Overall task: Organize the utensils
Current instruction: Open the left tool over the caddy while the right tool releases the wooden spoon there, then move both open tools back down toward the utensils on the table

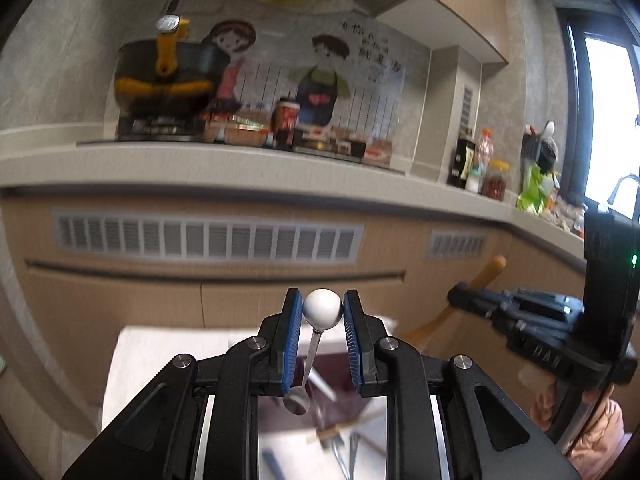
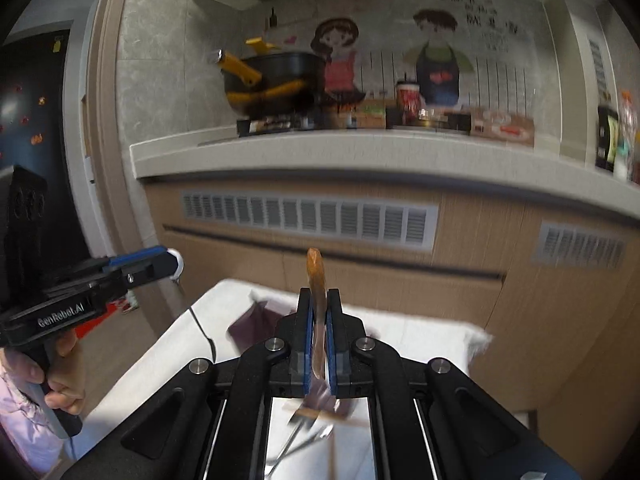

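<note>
My left gripper (image 1: 322, 310) is shut on the white ball handle (image 1: 322, 309) of a metal utensil whose thin shaft hangs down between the jaws. It is held up in the air above a white table (image 1: 160, 356). My right gripper (image 2: 318, 308) is shut on a wooden-handled utensil (image 2: 316, 276), its orange-brown handle sticking up past the fingertips. The right gripper also shows in the left wrist view (image 1: 480, 304), to the right. The left gripper shows at the left of the right wrist view (image 2: 160, 266). Several forks and wooden-handled utensils (image 1: 340, 440) lie blurred on the table below.
A dark maroon cloth (image 2: 256, 320) lies on the white table (image 2: 420, 332). Behind stands a kitchen counter (image 1: 240, 168) with a black pot with yellow handles (image 1: 168, 76), a cup and bottles. Wooden cabinets with vents (image 2: 308, 216) stand under it.
</note>
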Action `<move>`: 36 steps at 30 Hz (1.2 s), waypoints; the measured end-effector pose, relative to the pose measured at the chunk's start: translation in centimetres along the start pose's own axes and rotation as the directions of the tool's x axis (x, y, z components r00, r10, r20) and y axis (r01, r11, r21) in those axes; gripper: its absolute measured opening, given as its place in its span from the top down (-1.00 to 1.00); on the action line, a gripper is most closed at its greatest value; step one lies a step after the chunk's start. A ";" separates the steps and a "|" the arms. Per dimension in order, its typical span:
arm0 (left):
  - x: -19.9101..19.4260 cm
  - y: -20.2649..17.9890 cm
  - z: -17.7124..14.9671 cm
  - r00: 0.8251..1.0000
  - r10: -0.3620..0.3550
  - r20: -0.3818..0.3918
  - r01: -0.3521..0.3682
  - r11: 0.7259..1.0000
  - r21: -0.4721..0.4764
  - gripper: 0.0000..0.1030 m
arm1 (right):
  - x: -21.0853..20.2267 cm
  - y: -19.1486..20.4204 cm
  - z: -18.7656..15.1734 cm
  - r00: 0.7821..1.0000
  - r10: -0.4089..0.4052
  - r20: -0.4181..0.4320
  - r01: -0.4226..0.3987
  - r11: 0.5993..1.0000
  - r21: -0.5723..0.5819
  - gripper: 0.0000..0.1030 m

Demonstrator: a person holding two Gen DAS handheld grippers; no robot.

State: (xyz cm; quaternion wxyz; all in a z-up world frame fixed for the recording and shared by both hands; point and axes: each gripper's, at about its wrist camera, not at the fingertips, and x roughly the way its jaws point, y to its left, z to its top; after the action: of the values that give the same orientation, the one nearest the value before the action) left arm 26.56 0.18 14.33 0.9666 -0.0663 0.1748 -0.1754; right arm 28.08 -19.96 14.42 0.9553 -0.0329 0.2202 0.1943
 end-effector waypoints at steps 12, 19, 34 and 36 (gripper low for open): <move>10.5 4.2 -3.0 0.987 -0.010 -0.160 -0.010 0.992 -0.123 0.54 | 11.9 -1.4 -4.8 0.970 0.042 -0.240 -0.026 0.997 0.073 0.87; 8.7 5.6 -5.5 0.986 0.016 -0.164 -0.043 0.986 -0.163 0.35 | 12.2 -2.3 -7.3 0.966 0.010 -0.258 0.003 0.999 0.053 -0.03; 4.9 7.6 -16.0 0.919 0.043 -0.392 -0.116 0.980 -0.163 0.02 | 16.2 -7.3 -14.7 0.863 0.101 -0.495 -0.123 0.992 -0.012 -0.68; 5.0 7.7 -17.7 0.898 0.035 -0.439 -0.120 0.979 -0.167 0.02 | 17.9 -8.5 -15.3 0.832 0.147 -0.535 -0.146 0.988 0.044 -0.68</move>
State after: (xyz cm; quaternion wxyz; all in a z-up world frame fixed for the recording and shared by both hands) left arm 26.94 4.32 -5.16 0.8989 -0.1106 0.4038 -0.1296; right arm 39.90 -23.67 -7.32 0.8380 -0.0683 0.4803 0.2498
